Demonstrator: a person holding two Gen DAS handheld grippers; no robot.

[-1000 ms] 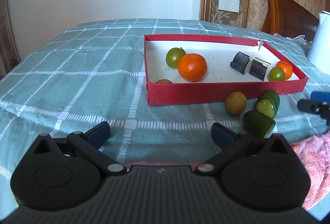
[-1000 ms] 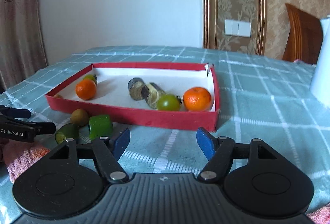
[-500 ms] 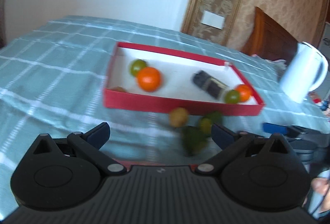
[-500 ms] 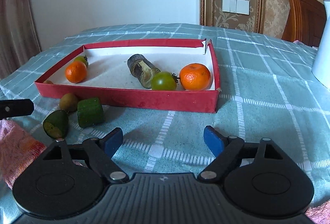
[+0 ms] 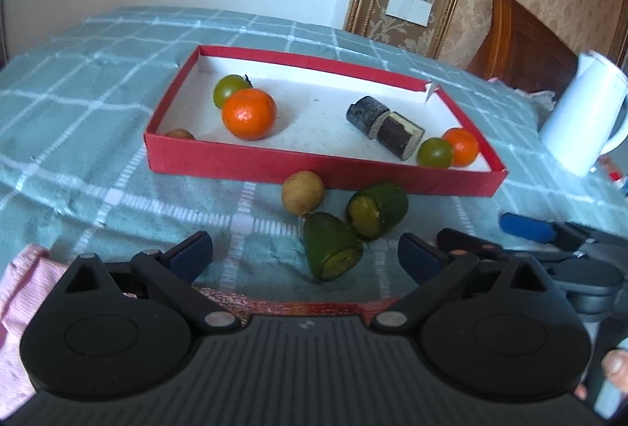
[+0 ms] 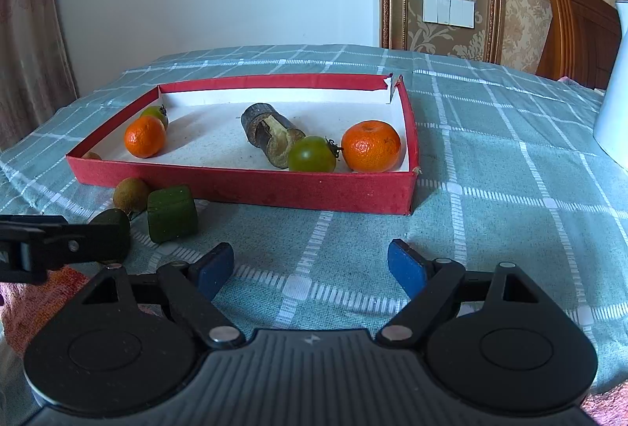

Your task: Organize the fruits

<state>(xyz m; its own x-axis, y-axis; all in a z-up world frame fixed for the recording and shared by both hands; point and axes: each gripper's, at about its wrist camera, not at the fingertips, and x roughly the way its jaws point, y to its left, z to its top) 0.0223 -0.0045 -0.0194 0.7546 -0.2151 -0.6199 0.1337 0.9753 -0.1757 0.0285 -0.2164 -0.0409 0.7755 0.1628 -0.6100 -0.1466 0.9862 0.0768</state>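
Nearest, green cucumber piece (image 5: 331, 249) on its side, cut end toward camera.

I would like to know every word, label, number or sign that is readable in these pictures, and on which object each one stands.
No readable word or number appears in either view.
A small embossed lightning-like mark, not text, stands on the ribbed black body of the left gripper and of the right gripper.
The red cardboard tray, the white kettle and the white wall switches carry no print.

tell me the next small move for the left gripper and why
Probably ease the open left gripper forward over the nearest cut green fruit chunk, then close. That chunk, a second one and a small round brown fruit lie on the cloth outside the shallow red cardboard box.
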